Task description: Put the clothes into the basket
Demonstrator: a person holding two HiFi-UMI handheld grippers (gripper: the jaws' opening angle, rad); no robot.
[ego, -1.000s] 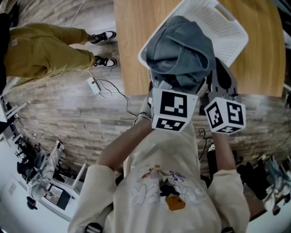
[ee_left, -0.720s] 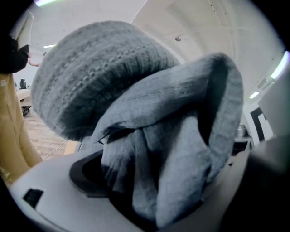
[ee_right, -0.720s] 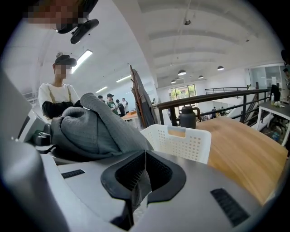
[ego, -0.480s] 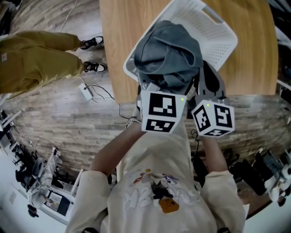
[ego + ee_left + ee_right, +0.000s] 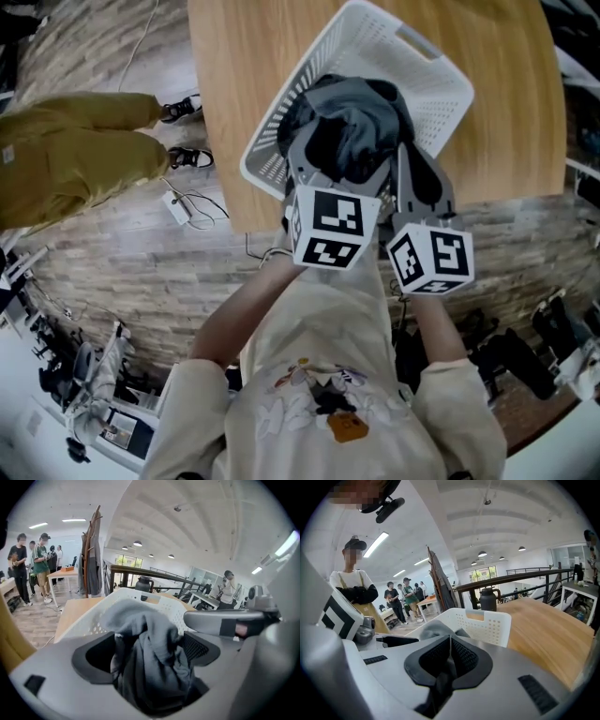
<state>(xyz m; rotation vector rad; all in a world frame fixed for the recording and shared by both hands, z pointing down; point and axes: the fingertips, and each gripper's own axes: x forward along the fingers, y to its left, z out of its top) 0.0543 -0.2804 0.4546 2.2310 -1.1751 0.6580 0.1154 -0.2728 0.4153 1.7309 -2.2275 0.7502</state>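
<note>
A white perforated basket (image 5: 441,75) lies on the wooden table (image 5: 225,94), reaching to its near edge. A bunched grey garment (image 5: 352,131) sits in the basket's near end. My left gripper (image 5: 328,173) is shut on the garment (image 5: 150,663), which fills the gap between its jaws and spills over the basket's rim (image 5: 117,606). Just to its right, my right gripper (image 5: 412,187) is shut, and a thin dark fold of the same cloth is pinched in my right gripper (image 5: 450,660). Past those jaws are the basket wall (image 5: 483,623) and a hump of the garment (image 5: 436,629).
A person in mustard trousers (image 5: 66,159) stands on the floor left of the table, near a cable and adapter (image 5: 178,206). A coat rack (image 5: 91,559) stands beyond the table. A black jug (image 5: 489,599) is at the table's far end. Other people stand further back.
Both grippers have carried the grey garment forward and down, so it now sits lower inside the basket's near end. More of the basket shows beyond it.
</note>
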